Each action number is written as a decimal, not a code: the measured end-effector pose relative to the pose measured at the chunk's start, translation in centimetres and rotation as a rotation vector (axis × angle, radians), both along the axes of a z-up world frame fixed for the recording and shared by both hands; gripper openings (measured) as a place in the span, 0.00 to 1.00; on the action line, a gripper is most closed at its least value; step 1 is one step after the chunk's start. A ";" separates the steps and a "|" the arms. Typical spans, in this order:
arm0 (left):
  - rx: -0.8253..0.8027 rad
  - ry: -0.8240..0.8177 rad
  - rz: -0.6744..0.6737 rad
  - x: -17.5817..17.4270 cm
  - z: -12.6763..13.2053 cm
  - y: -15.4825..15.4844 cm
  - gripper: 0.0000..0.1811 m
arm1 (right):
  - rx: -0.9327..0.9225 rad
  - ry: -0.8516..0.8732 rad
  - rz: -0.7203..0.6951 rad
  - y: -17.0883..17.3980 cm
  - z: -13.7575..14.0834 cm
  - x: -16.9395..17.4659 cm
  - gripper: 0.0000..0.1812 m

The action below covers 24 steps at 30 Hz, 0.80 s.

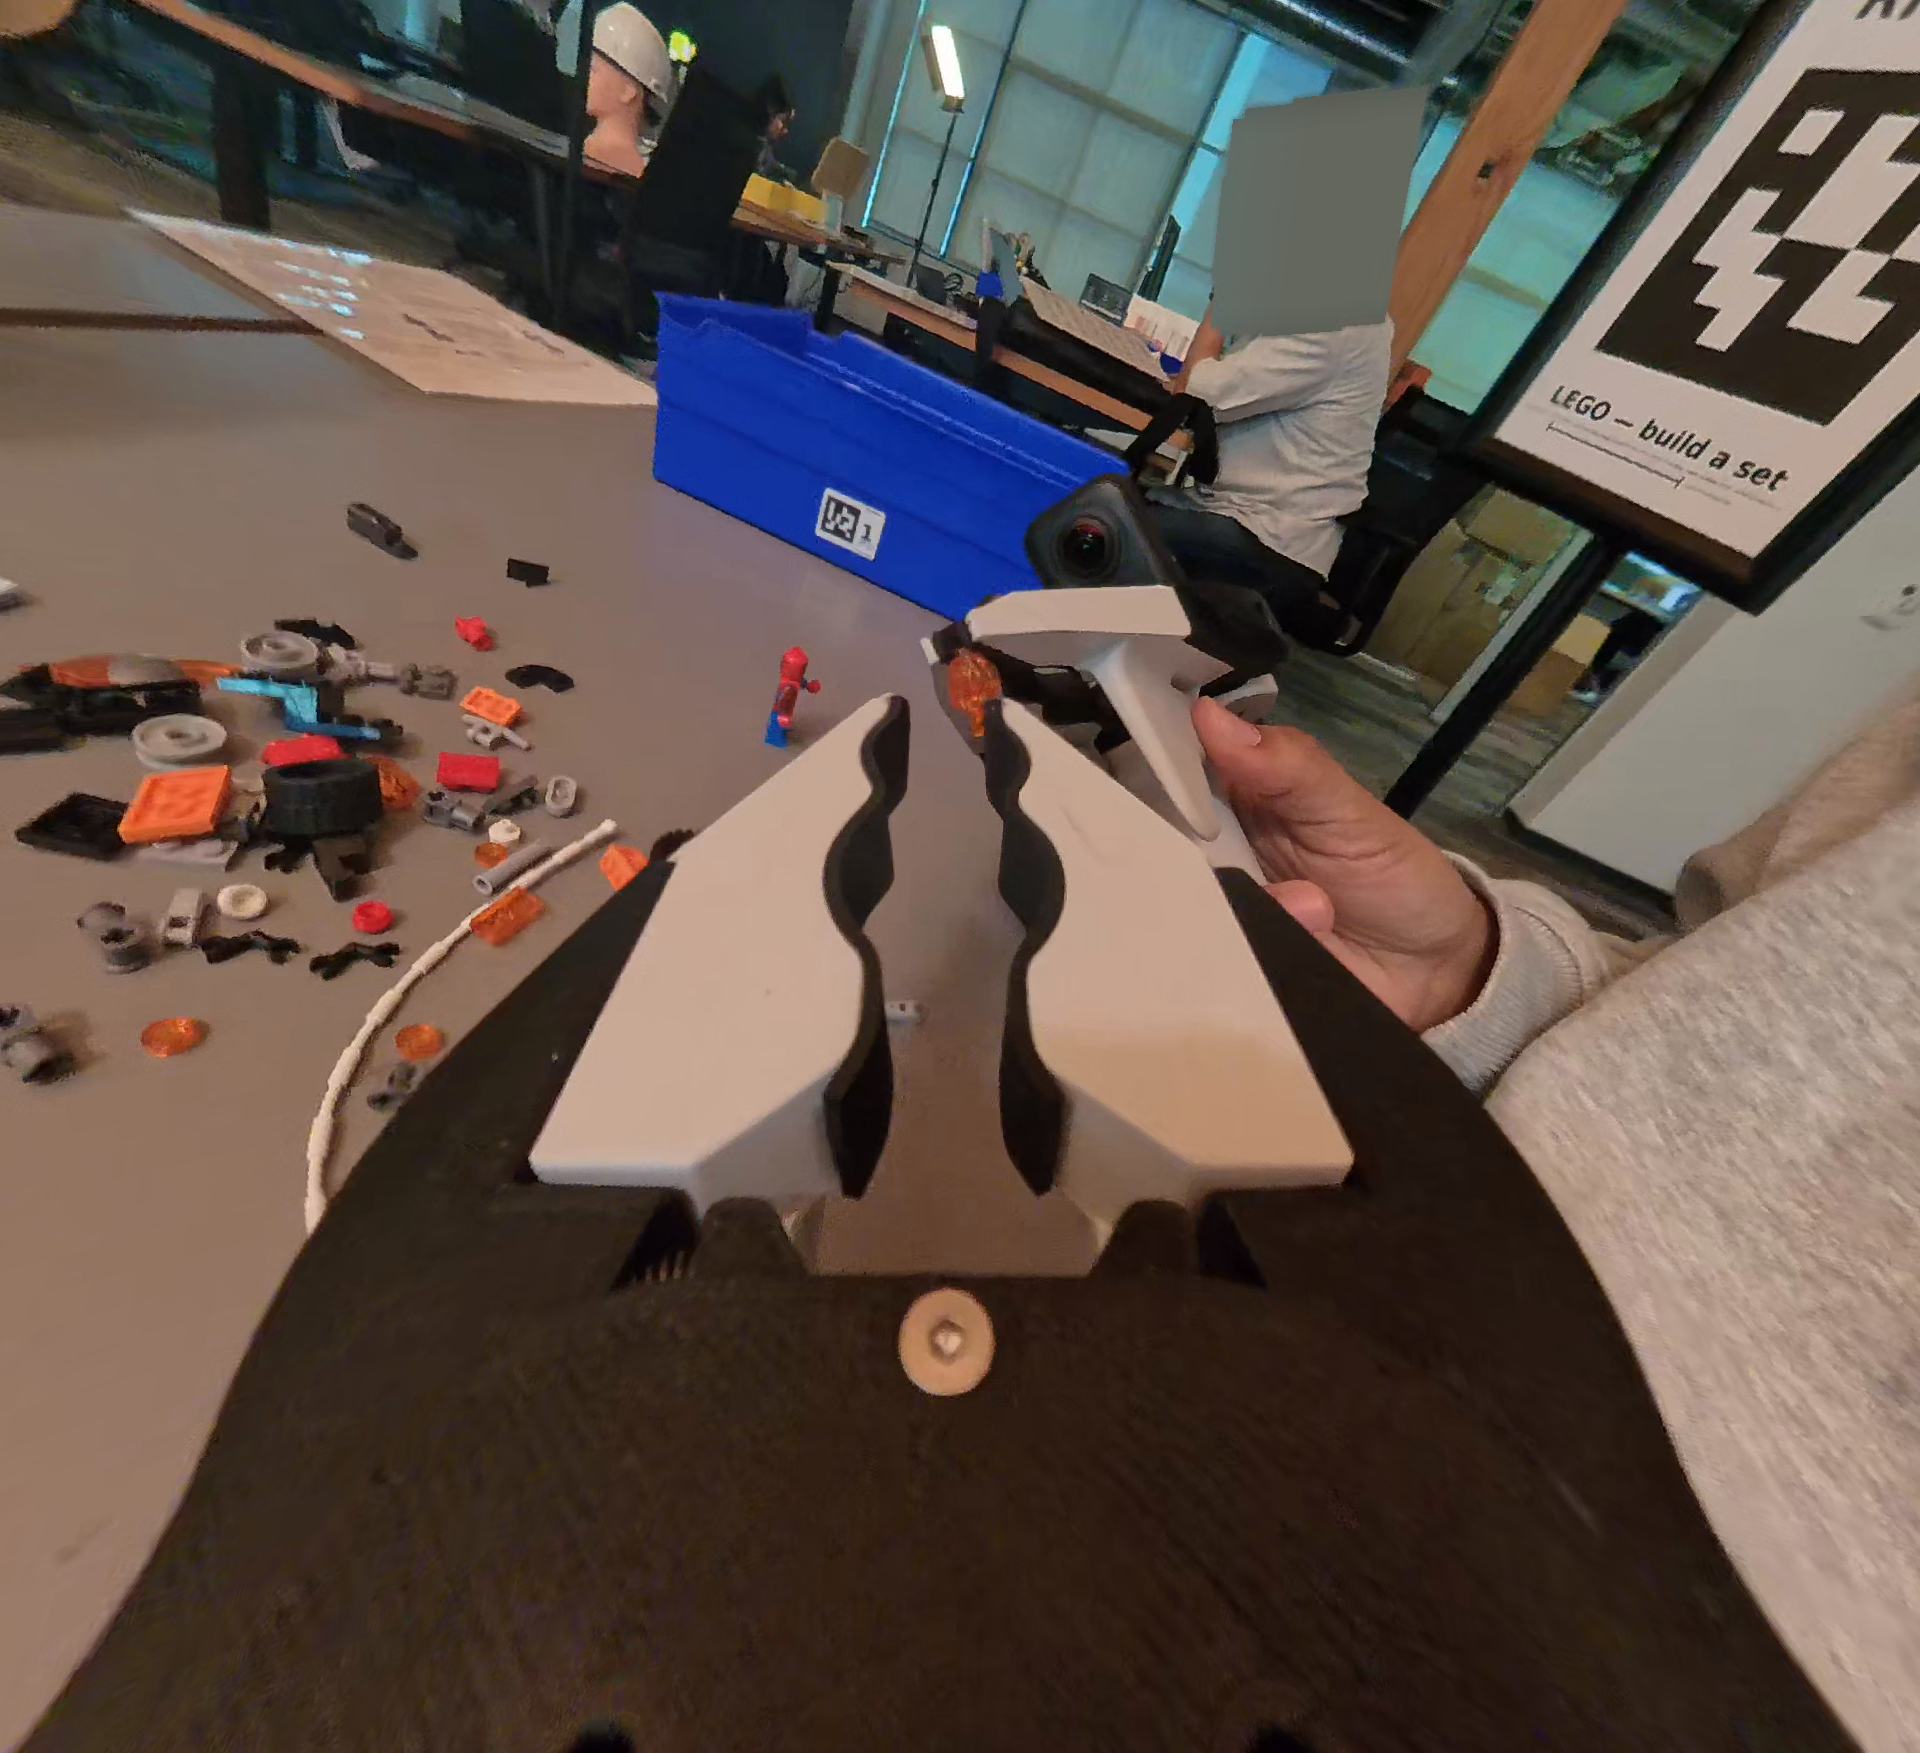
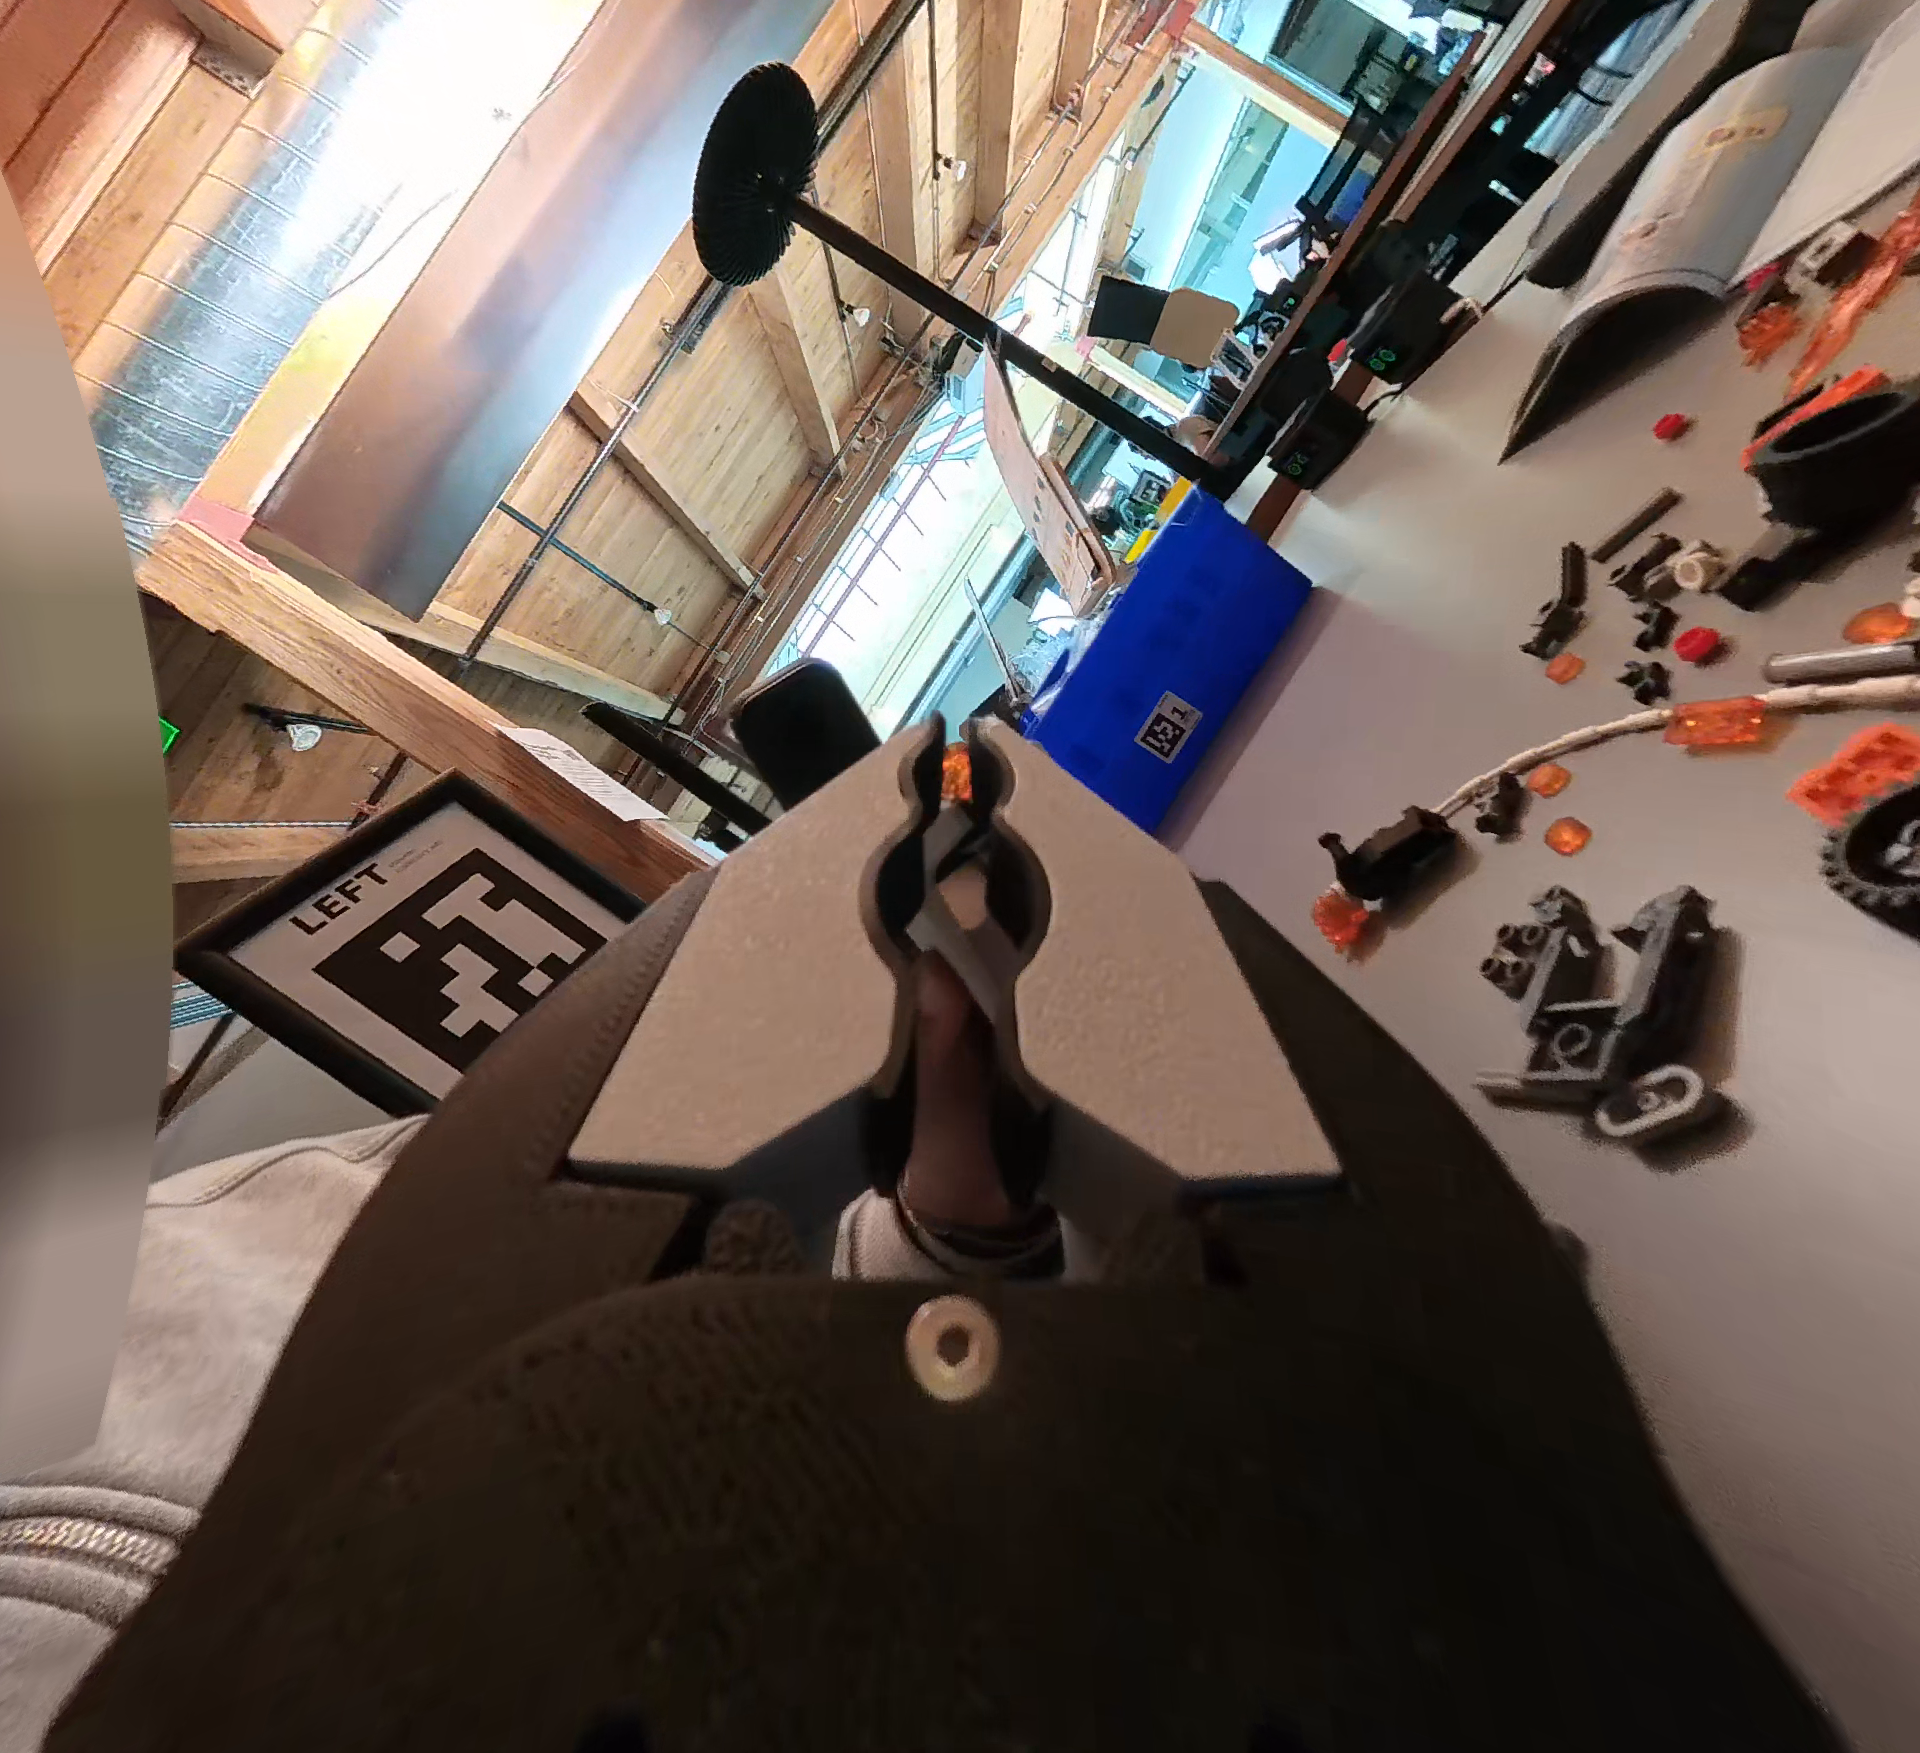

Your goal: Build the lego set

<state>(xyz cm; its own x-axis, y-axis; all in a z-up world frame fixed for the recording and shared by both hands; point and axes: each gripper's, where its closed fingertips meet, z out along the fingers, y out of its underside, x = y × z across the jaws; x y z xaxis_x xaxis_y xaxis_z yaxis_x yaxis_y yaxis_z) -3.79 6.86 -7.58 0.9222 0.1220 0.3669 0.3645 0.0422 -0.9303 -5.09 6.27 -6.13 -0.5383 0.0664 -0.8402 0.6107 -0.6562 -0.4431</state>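
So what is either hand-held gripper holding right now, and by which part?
The right hand-held gripper pinches a small translucent orange piece at its fingertips; where on the piece is unclear. The left hand-held gripper is open and empty.

Translucent orange piece (image 1: pixel 972 687) held aloft, clear of table, pinched at tips of right gripper (image 2: pixel 961 747). Loose lego parts (image 1: pixel 312 768) scattered flat on grey table: orange plates, red studs, black tyre (image 1: pixel 320 794), grey wheel hubs, white flexible hose (image 1: pixel 395 997). Red-blue minifigure (image 1: pixel 790 695) upright, apart from pile.
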 end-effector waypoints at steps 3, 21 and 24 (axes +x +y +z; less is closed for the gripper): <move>0.023 -0.057 -0.016 -0.4 -0.6 -0.2 0.02 | 0.002 -0.020 0.003 0.0 -0.8 -0.4 0.01; -0.129 0.230 -0.150 2.1 -1.2 -0.8 0.01 | 0.322 0.088 0.217 0.5 -1.7 2.1 0.20; -0.147 0.262 -0.204 3.1 -1.5 -0.5 0.01 | 0.391 0.083 0.267 1.0 -2.0 2.7 0.18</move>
<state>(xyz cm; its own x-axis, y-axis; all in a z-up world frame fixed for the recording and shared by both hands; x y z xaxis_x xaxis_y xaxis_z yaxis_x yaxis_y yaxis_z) -0.69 6.35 -9.06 0.9934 -0.0409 0.1070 0.0999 -0.1476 -0.9840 -2.41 7.23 -8.17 -0.6433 0.2191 -0.7336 0.6876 -0.2561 -0.6795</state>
